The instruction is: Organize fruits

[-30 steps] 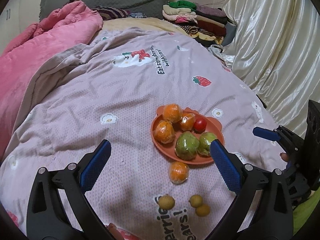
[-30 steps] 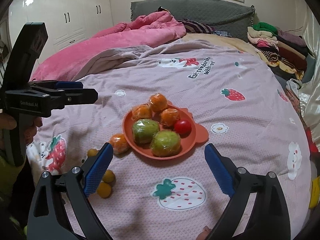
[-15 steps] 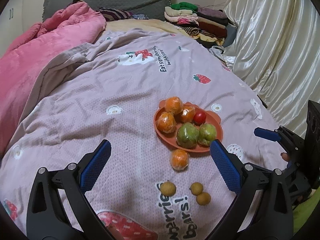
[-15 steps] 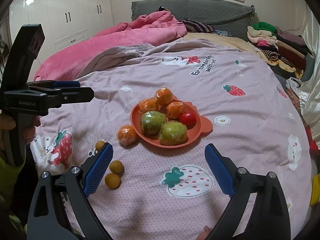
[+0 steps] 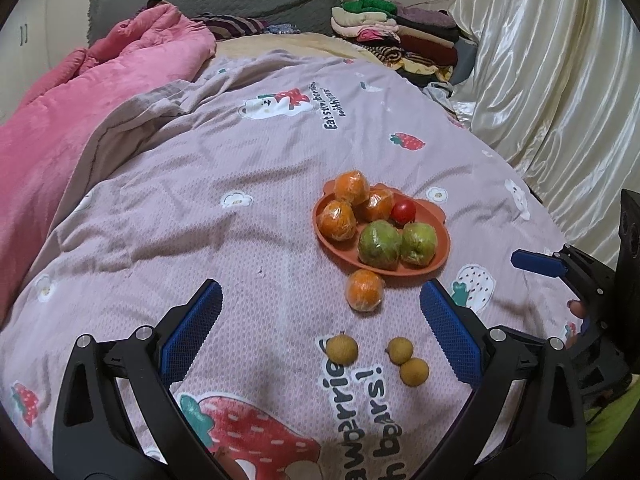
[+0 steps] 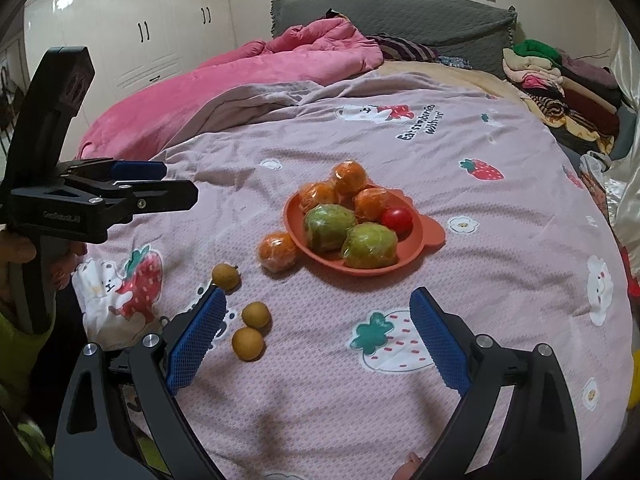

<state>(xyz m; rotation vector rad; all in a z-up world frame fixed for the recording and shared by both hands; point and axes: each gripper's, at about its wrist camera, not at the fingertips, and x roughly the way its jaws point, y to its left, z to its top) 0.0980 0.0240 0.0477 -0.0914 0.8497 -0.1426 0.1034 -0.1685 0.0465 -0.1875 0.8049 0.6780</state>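
Both grippers have backed off from the plate, empty and spread wide. Left gripper should straddle the loose orange just before it, squeezing its slippery wrap gently.

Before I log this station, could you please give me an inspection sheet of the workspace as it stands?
Surface: bed with a pink printed quilt, wrinkled.
Job's things: orange plate holds three wrapped oranges, two wrapped green fruits and one red tomato. One wrapped orange lies on the quilt beside the plate's near rim; three small yellow-brown fruits lie loose nearer the grippers.
Clutter: nothing seen near the plate.
Grippers: left gripper open, empty, above the quilt; right gripper open, empty.
Cables: nothing seen.
Surroundings: pink blanket bunched at the far left, folded clothes stack by the grey headboard, cream curtain, white wardrobes.
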